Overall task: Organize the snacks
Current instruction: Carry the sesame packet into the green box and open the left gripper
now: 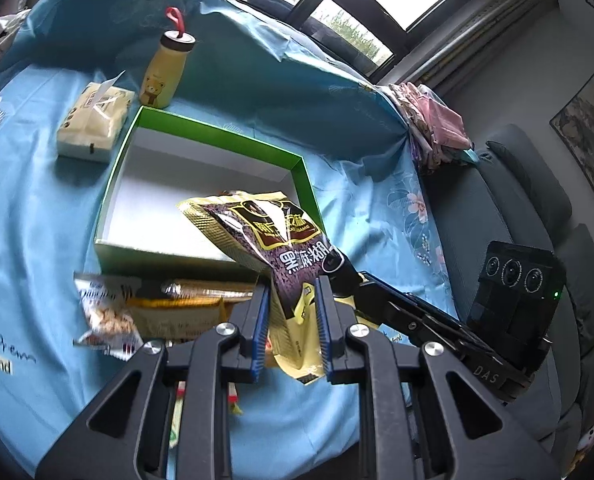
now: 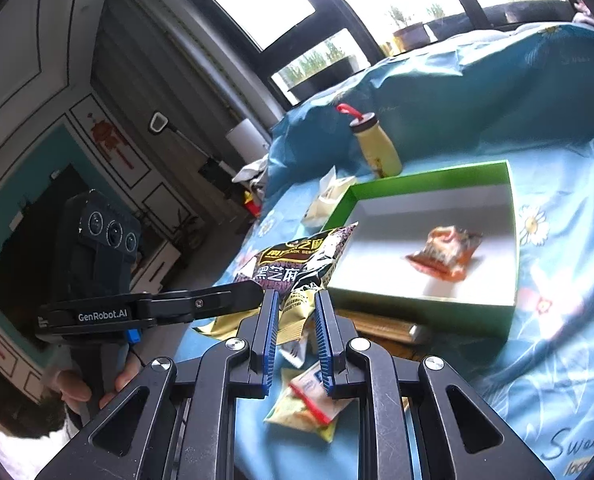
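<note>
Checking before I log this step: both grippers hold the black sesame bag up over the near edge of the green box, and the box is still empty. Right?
Not quite. The green box is not empty: the right wrist view shows one orange snack packet lying inside. The rest stands: the left gripper and the right gripper both hold the black sesame bag over the box's near edge.

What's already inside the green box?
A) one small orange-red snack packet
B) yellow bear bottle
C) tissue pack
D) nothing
A: the right wrist view shows one orange-red snack packet lying on the white floor of the green box; the bottle and tissue pack sit outside it on the blue sheet.
</note>
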`<state>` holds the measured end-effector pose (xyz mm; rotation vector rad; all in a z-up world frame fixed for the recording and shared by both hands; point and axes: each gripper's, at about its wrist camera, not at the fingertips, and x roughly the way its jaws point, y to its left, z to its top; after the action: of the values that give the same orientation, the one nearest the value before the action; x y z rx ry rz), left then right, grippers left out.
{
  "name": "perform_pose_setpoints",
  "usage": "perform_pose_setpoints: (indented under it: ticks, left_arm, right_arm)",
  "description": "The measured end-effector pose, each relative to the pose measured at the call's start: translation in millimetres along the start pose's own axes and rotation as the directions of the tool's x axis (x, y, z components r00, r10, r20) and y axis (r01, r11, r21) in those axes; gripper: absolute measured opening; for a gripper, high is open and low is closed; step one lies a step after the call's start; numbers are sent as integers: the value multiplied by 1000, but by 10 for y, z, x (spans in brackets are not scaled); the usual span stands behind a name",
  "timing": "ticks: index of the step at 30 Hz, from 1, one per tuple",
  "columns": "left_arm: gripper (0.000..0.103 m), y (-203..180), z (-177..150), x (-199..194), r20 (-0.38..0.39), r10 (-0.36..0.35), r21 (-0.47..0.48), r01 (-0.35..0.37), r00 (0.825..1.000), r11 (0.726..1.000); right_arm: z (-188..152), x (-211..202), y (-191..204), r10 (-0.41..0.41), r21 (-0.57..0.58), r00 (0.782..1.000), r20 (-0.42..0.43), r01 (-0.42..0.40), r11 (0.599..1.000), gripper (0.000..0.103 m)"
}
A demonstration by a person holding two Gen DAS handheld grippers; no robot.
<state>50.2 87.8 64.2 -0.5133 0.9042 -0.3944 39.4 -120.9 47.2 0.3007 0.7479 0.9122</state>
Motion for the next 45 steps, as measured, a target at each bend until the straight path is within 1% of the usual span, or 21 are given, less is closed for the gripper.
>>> perform_pose_setpoints:
  ticks: [4, 10, 18, 29, 45]
  left_arm:
    - [19, -2, 107, 89, -6, -13, 15, 13, 1000, 1000]
    - [19, 13, 262, 256, -15, -14, 12, 14, 1000, 1000]
    - [19, 102, 407, 501, -38, -21, -9, 21, 999, 1000]
    - [19, 299, 497, 817, -80, 2, -41, -5, 997, 999]
    - [19, 448, 505, 978, -105, 16, -63, -23, 994, 998]
  right_arm:
    - [103, 39, -77, -9, -3, 1000, 6, 9, 1000, 20]
    - [235, 121, -202, -16, 1, 1000, 13, 16, 1000, 20]
    - [344, 266, -407, -38, 14, 999, 2, 38, 999, 20]
    - [362, 546, -674, -71, 44, 997, -41, 73, 996, 20]
    - [380, 761, -822, -103, 48, 992, -77, 107, 993, 20]
